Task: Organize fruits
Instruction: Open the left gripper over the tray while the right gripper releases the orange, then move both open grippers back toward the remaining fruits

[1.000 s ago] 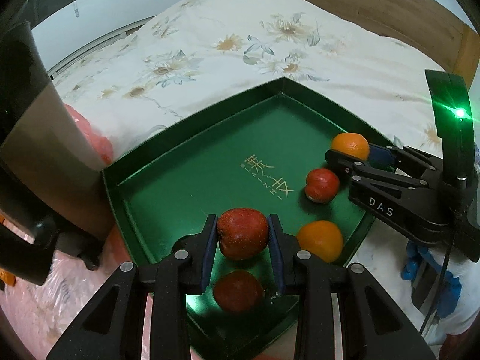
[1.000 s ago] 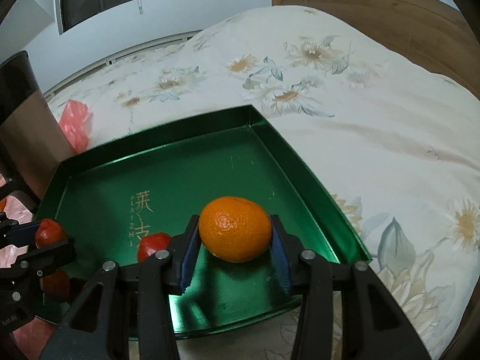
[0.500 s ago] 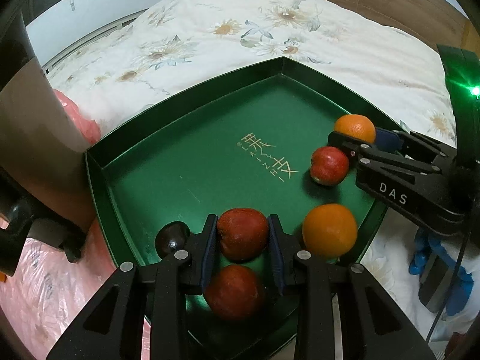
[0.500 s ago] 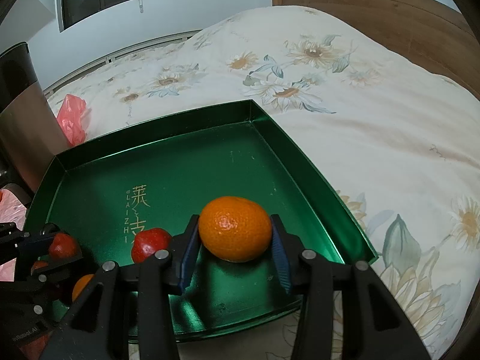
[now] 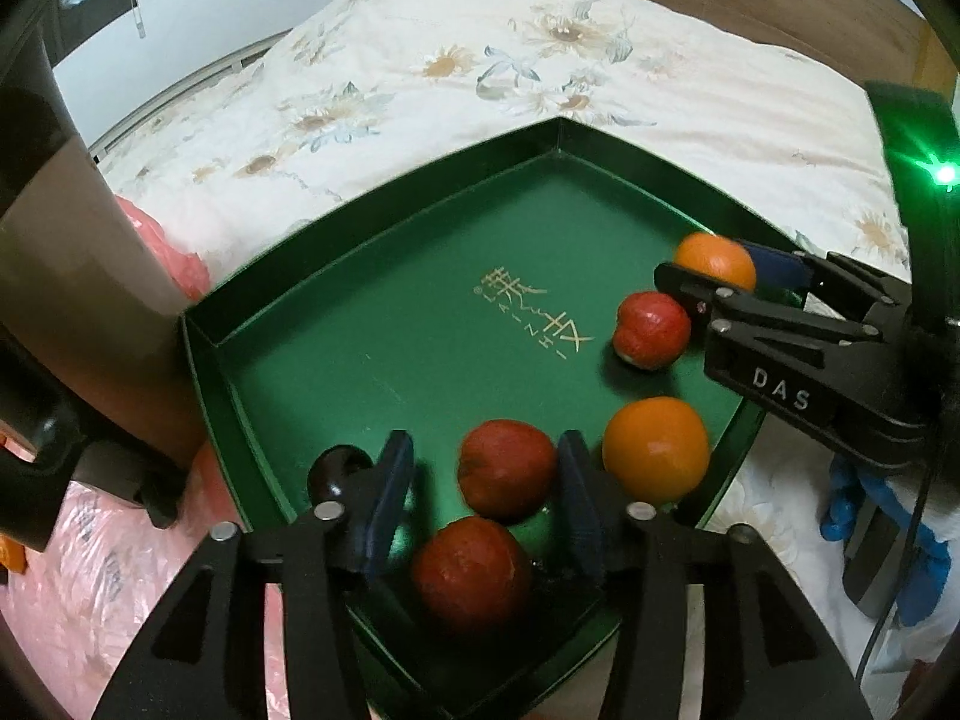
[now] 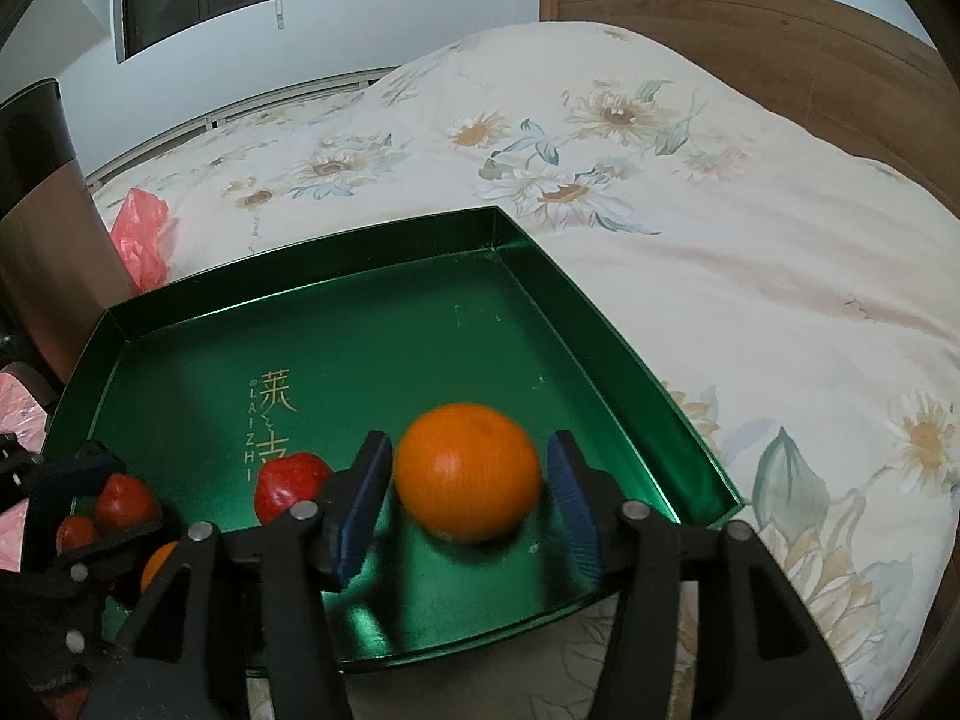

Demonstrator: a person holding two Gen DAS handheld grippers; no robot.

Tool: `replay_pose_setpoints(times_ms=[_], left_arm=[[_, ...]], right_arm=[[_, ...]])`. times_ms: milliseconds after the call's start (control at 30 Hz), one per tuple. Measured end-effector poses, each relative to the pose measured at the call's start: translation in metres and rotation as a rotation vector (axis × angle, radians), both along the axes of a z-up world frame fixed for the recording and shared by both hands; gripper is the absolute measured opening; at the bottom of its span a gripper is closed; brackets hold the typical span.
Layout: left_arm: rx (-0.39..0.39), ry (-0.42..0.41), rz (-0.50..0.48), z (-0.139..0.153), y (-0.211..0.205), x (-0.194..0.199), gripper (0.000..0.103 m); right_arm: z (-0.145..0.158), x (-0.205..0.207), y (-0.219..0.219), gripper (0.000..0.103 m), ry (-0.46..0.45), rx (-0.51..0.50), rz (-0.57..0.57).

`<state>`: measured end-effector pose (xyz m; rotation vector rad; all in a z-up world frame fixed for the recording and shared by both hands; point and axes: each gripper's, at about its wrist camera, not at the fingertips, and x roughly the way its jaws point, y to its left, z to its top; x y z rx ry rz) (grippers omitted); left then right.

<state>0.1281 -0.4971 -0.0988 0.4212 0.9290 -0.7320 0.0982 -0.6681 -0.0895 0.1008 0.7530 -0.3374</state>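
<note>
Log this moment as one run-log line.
left gripper: open, straddling red fruit | right gripper: open, straddling orange | both fruits in green tray

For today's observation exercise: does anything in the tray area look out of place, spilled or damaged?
Nothing spilled or damaged. The tray holds red fruits and oranges. One small dark fruit sits in the tray's left corner, unlike the rest. Both grippers, left and right, are open around resting fruit.

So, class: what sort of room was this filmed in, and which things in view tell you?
Most likely a bedroom: the green tray sits on a bed with a floral duvet, and a wooden headboard stands behind it.
</note>
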Motion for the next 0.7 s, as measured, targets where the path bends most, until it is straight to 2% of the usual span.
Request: replay_pose_setpoints(times_ms=[133,333,467,700], left_arm=[[-0.002,-0.006,-0.001,0.007,0.003,-0.002,0.046],[-0.018,-0.023,-0.001,0.018,0.011,-0.006,0.055],[-0.046,-0.019,-0.001,0.028,0.017,-0.008,0.063],[-0.073,-0.036,-0.013,0.046,0.031,-0.021,0.067]], right_arm=[[0.002,-0.001,0.004,0.079,0.003,-0.006,-0.001],[0.005,-0.004,0.010,0.082,0.001,-0.017,-0.002],[0.011,-0.010,0.014,0.094,-0.016,-0.026,-0.008],[0.022,-0.022,0.022,0.102,-0.031,-0.030,-0.013]])
